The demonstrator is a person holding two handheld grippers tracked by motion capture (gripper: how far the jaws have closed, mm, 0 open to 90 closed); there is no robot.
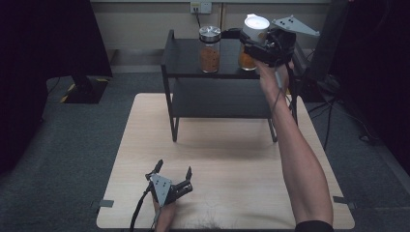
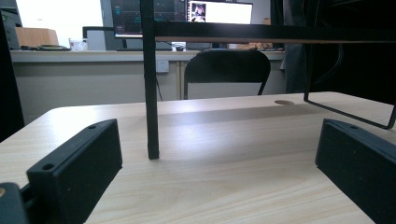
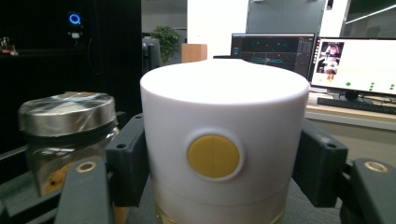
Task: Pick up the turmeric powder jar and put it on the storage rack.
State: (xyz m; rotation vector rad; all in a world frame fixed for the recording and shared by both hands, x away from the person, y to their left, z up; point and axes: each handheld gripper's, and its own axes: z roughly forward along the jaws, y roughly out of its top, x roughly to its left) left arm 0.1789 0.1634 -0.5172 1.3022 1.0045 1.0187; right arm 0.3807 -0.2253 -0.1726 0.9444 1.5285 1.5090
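The white-lidded jar point(image 1: 252, 41) is seen on the top shelf of the black rack point(image 1: 188, 60), at its right end, clamped at the lid by the right gripper point(image 1: 258, 47). A yellow disc point(image 3: 214, 156) on the lid is revealed in the right gripper view, with both jaws pressed against the lid's sides. The metal-lidded jar point(image 1: 210, 49) is placed just beside, apart. The left gripper point(image 1: 174, 174) is rested low on the table point(image 1: 232, 159), jaws spread wide, nothing held; a rack leg point(image 2: 150, 93) is shown between them, farther off.

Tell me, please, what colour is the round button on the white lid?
Yellow button, on the white lid; clearest in the right gripper view.
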